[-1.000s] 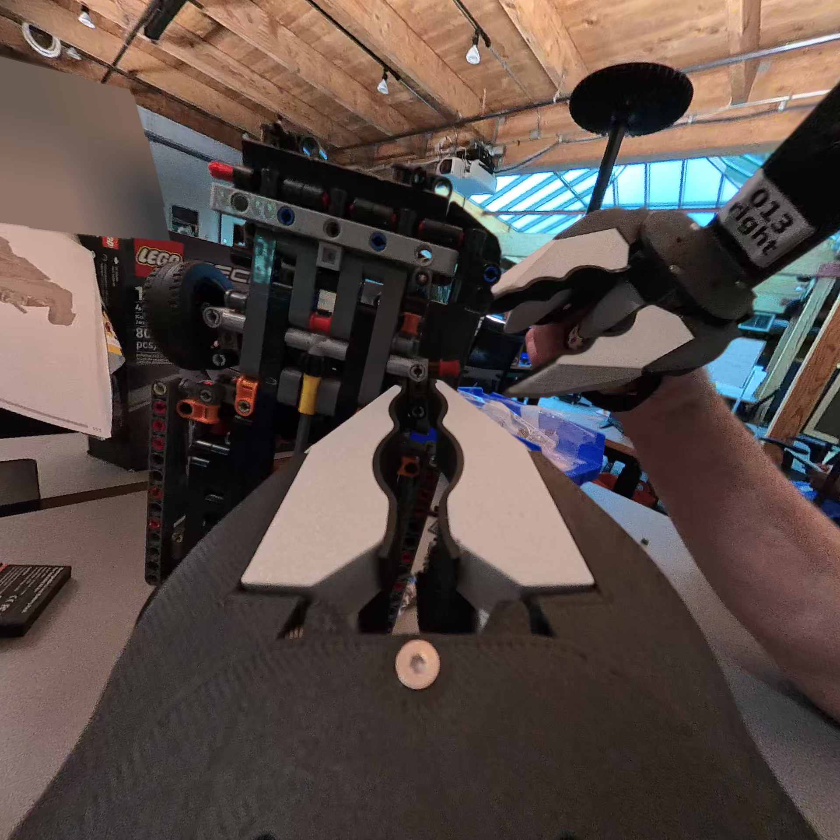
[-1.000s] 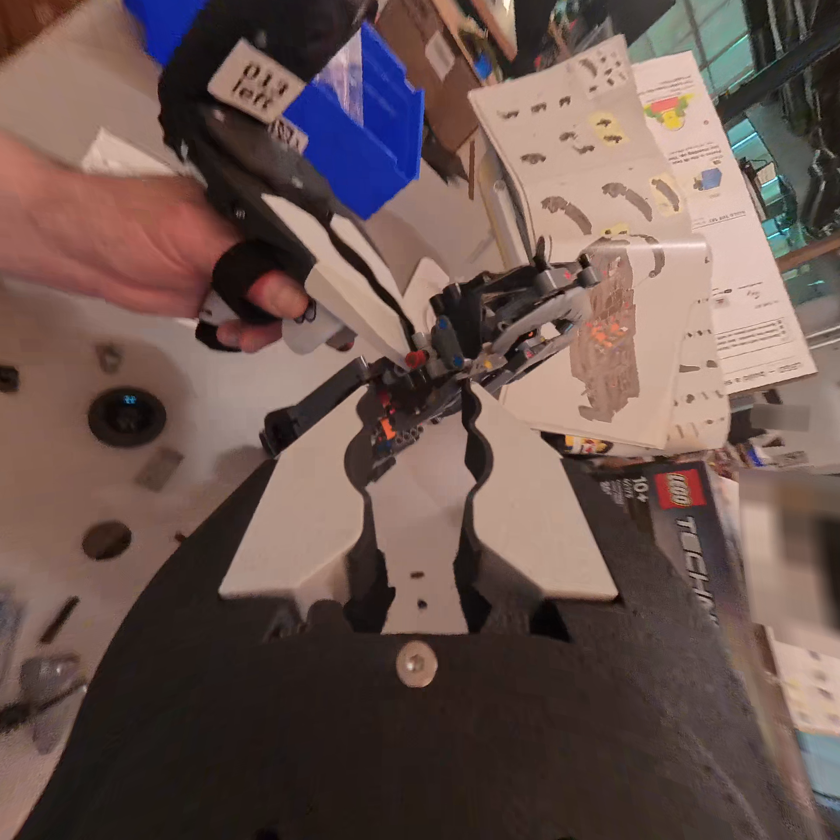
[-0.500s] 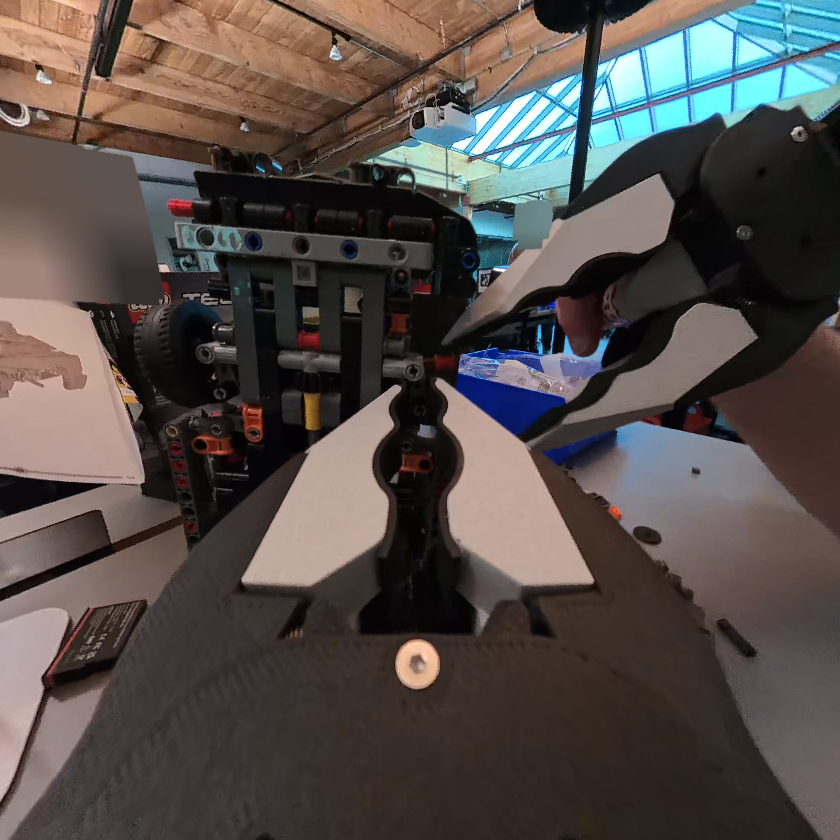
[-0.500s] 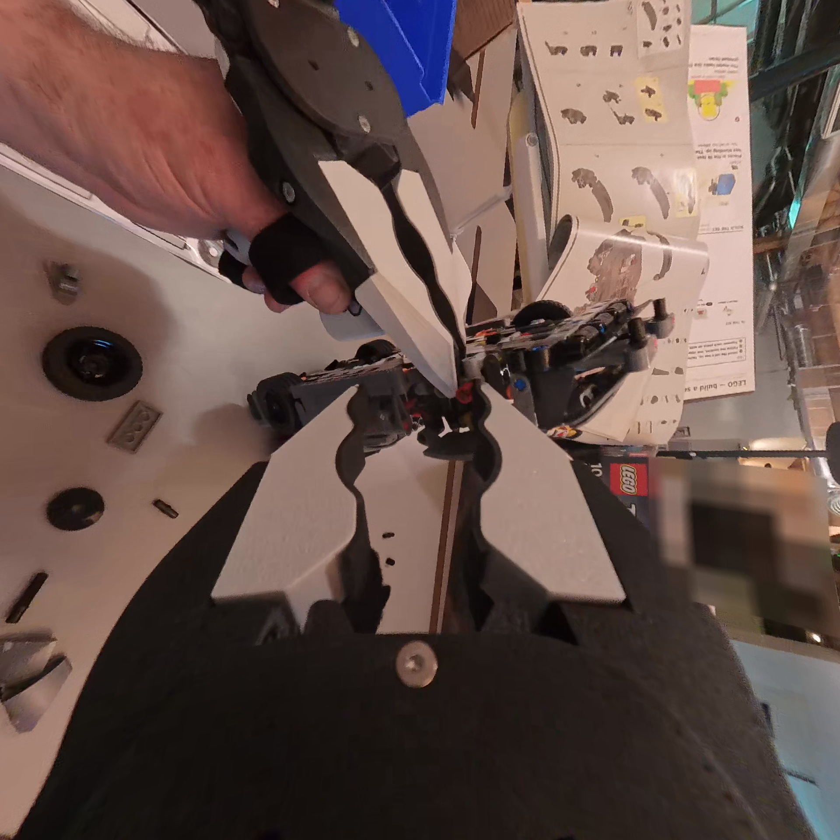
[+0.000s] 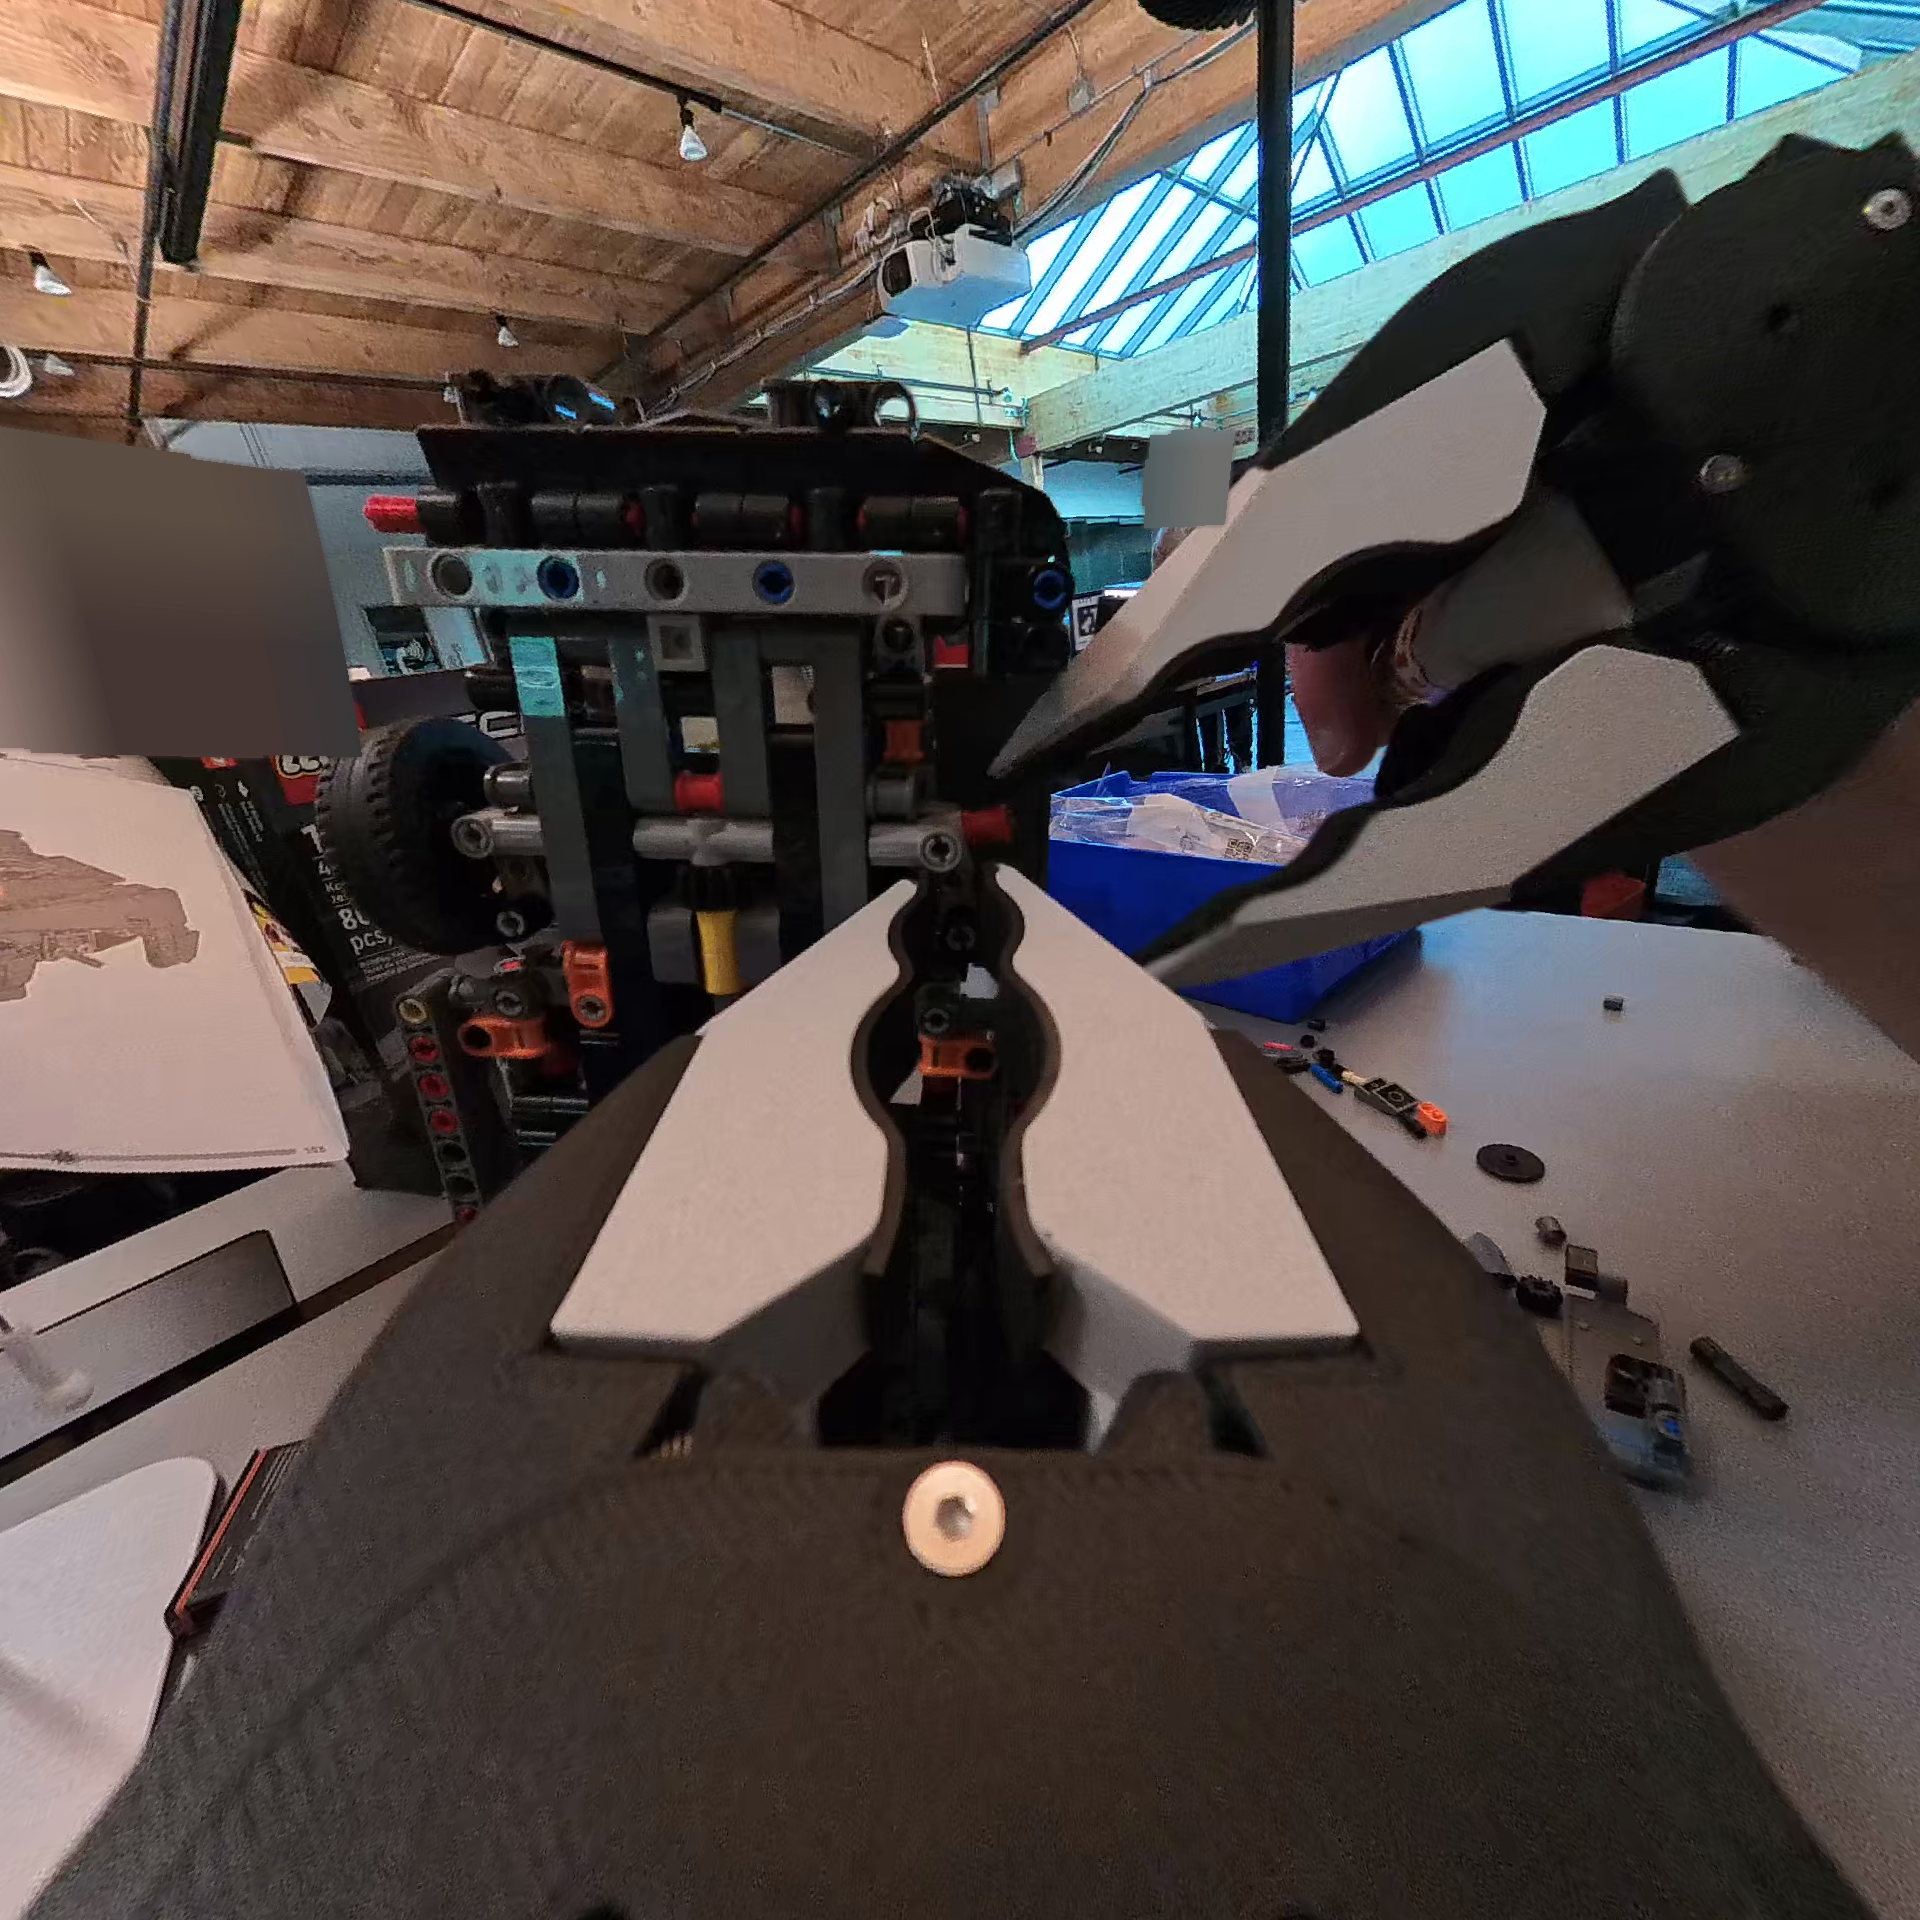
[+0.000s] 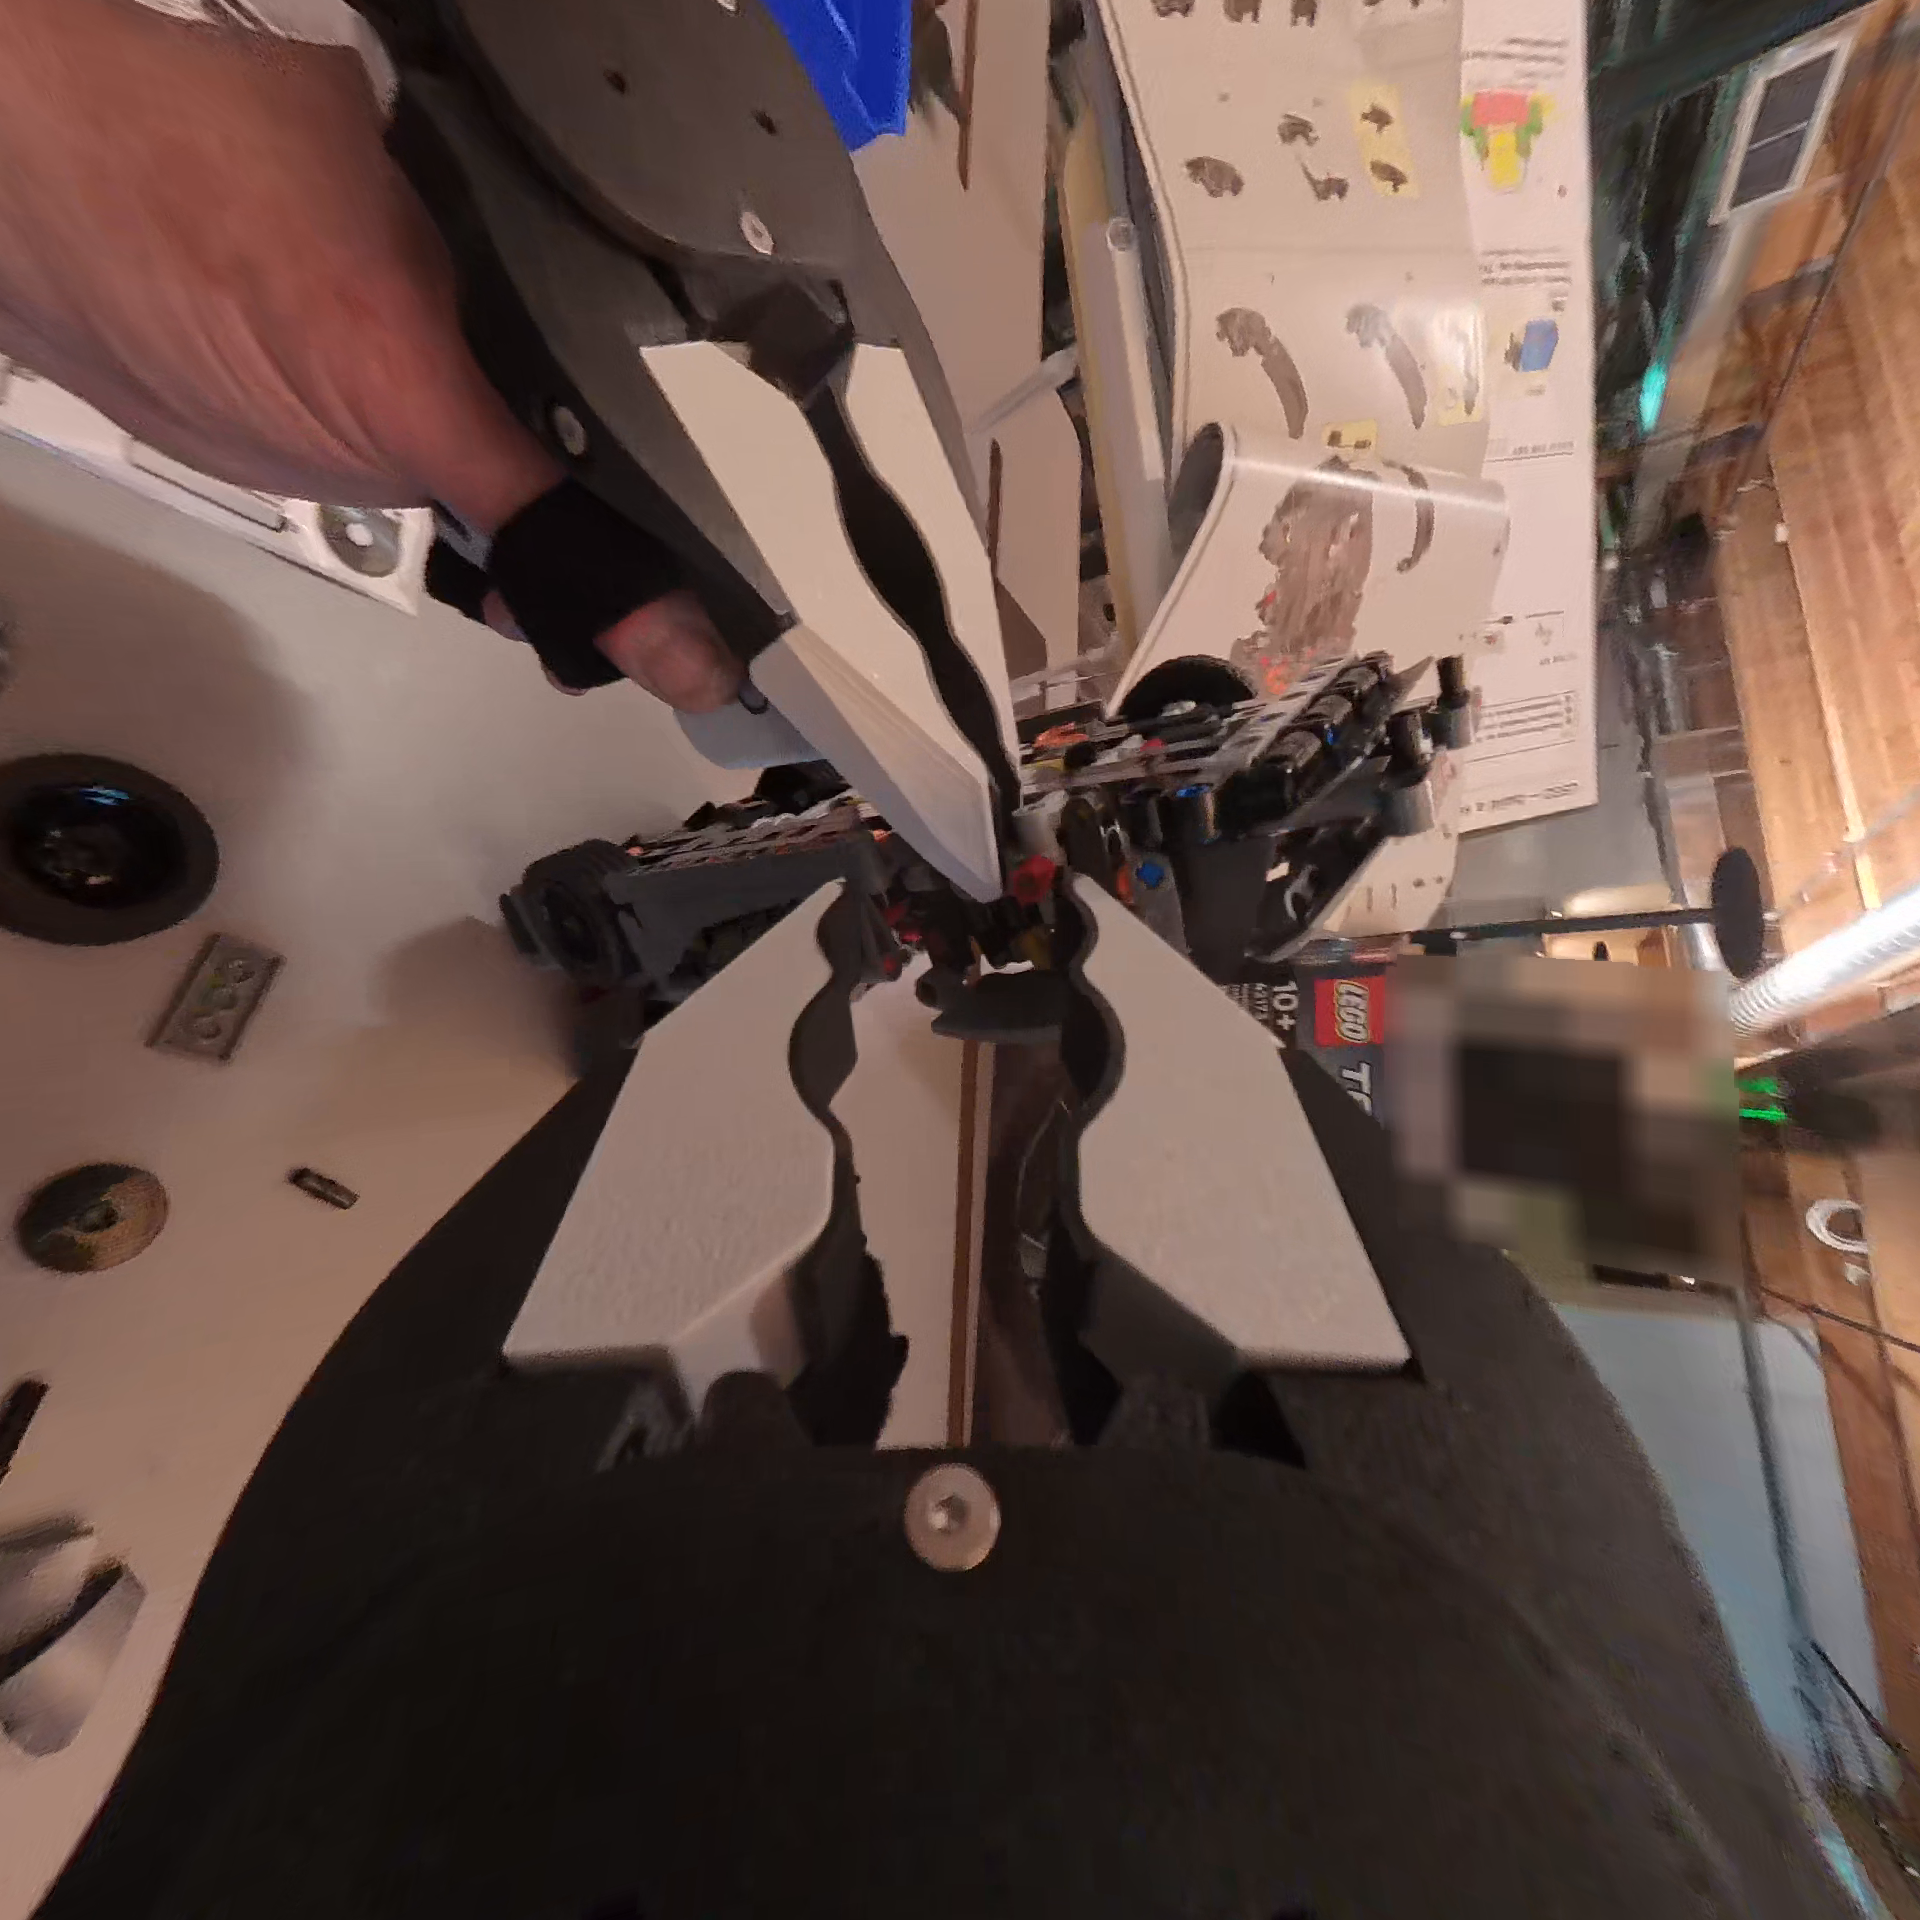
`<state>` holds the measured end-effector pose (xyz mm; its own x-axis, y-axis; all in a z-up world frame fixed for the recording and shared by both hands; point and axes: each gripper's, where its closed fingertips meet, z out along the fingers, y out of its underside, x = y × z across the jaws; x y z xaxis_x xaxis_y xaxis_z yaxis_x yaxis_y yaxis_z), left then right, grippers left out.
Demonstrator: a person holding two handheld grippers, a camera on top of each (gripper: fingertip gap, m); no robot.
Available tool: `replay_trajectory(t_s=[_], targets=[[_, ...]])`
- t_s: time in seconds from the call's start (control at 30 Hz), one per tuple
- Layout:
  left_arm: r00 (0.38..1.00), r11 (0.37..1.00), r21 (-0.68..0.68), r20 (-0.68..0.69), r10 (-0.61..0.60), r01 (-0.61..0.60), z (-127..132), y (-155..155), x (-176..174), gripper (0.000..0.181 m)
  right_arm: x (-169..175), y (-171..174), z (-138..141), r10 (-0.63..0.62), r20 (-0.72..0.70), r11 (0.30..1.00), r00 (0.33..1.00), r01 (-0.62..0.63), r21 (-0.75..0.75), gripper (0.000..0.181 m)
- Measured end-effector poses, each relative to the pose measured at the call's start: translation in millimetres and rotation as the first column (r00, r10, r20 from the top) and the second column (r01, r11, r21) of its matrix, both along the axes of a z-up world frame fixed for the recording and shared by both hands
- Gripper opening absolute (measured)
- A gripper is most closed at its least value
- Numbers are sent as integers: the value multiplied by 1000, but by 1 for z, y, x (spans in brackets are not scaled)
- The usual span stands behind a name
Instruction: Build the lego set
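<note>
The dark lego car model (image 5: 675, 727), with grey beams, red and blue pins and one black tyre (image 5: 405, 831), stands on end in the left wrist view. My left gripper (image 5: 956, 883) is shut on its lower edge and holds it up off the table. My right gripper (image 6: 956, 904) is open, its tips on either side of the model's edge by a red pin (image 6: 1029, 883). In the left wrist view the right gripper (image 5: 1075, 868) comes in from the right with its jaws apart. In the right wrist view the left gripper (image 6: 987, 831) comes in from the upper left.
A blue bin (image 5: 1143, 894) with plastic bags stands behind. The open instruction booklet (image 6: 1351, 312) and the lego box (image 6: 1340, 1013) are beyond the model. Loose small parts (image 5: 1392, 1101), a black disc (image 5: 1509, 1162), a spare wheel (image 6: 94, 847) and a grey plate (image 6: 213, 995) lie on the white table (image 5: 1714, 1039). The tips of both grippers are at nearly the same place. The spare wheel (image 6: 94, 847) is about equally far from each gripper, around 20 cm.
My right gripper has rolled and closed in on the model's edge by the red pin, jaws still apart. My left gripper has tilted the model slightly and kept its hold.
</note>
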<state>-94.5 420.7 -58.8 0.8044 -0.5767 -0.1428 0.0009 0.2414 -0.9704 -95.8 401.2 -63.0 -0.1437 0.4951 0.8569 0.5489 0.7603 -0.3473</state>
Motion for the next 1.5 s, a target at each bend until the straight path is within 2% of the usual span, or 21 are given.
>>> replay_trajectory(t_s=[0.23, 0.4, 1.0, 1.17, 1.33, 1.43, 1.5], targets=[[1000, 1000, 5, -25, -6, 6, -2, -3, 3, 6, 1, 8, 6, -44, -92, 994, 995, 53, 95, 13], [999, 1000, 6, -41, 1, -1, -2, -2, 3, 6, -3, 9, 9, -46, -141, 987, 989, 67, 143, 5], [998, 999, 31, -58, 10, -8, -4, -4, 6, 5, 7, 2, 5, -96, -144, 978, 985, 120, 171, 4], [998, 999, 37, -65, 18, -16, -4, -3, 6, 6, 11, -1, 6, -95, -152, 982, 984, 118, 150, 14], [997, 999, 42, -73, 15, -12, -4, -3, 6, 6, 39, -8, 10, -112, -131, 986, 985, 126, 107, 14], [997, 999, 47, -78, 17, -13, -4, -3, 6, 6, 80, 10, 9, -229, -81, 973, 970, 229, -11, 10], [996, 998, 53, -90, 21, -16, -4, -2, 7, 6, 114, 26, -7, -328, 15, 934, 945, 327, -147, 8]])
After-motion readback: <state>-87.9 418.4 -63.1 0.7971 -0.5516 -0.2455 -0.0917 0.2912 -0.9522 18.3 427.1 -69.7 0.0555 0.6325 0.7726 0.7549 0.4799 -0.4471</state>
